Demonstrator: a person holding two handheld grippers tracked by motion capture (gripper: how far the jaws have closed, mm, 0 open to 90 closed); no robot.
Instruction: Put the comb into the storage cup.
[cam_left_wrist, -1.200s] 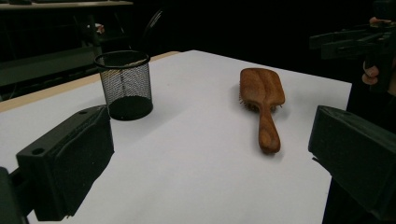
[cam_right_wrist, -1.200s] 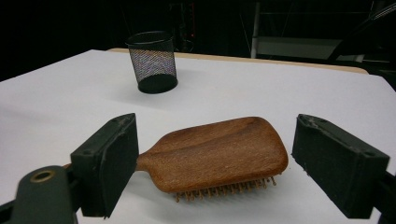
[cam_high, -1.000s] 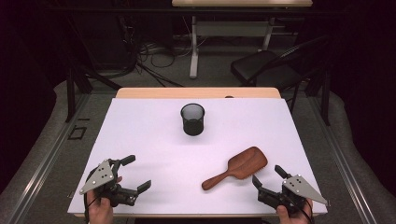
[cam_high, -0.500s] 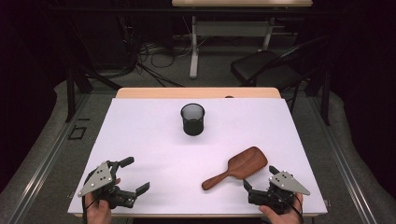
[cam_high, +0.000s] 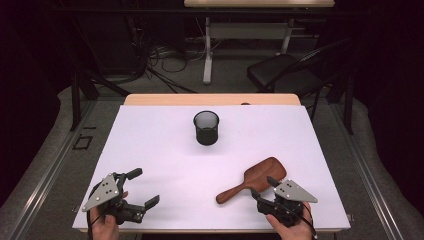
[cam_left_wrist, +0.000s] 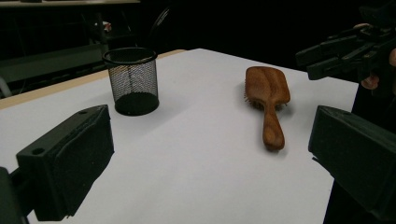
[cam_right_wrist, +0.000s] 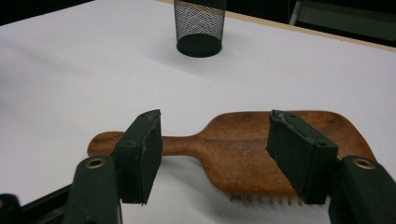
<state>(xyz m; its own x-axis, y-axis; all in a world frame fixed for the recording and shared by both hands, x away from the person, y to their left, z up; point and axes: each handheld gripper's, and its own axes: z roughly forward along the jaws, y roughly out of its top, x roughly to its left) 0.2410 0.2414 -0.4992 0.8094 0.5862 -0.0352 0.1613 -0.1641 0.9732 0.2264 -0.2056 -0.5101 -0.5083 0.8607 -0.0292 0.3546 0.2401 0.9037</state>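
The brush (cam_high: 251, 180) lay flat on the white table (cam_high: 165, 150), bristles down, nearer the person than the mesh cup (cam_high: 206, 127) and off to its right, well apart from it, with the handle pointing toward the near edge and the paddle slanting away.

The right gripper (cam_high: 263, 188) sat just beside the brush on the side away from the cup. Its jaws had just been closing and stood about half open, gripping nothing. In the right gripper view the two pads framed the neck where handle meets paddle, but they appeared to hang short of the wood; whether a pad already grazed it was hard to tell from that angle.

To take the brush well, the gripper probably needed to go a little farther over the neck and lower, so the pads came down on either side of the narrow handle rather than the broad paddle. Closing across the paddle would likely be too wide a bite and could tip the brush on its bristles.

The left gripper (cam_high: 141, 187) rested wide open and empty, nearer than the cup and to its left.
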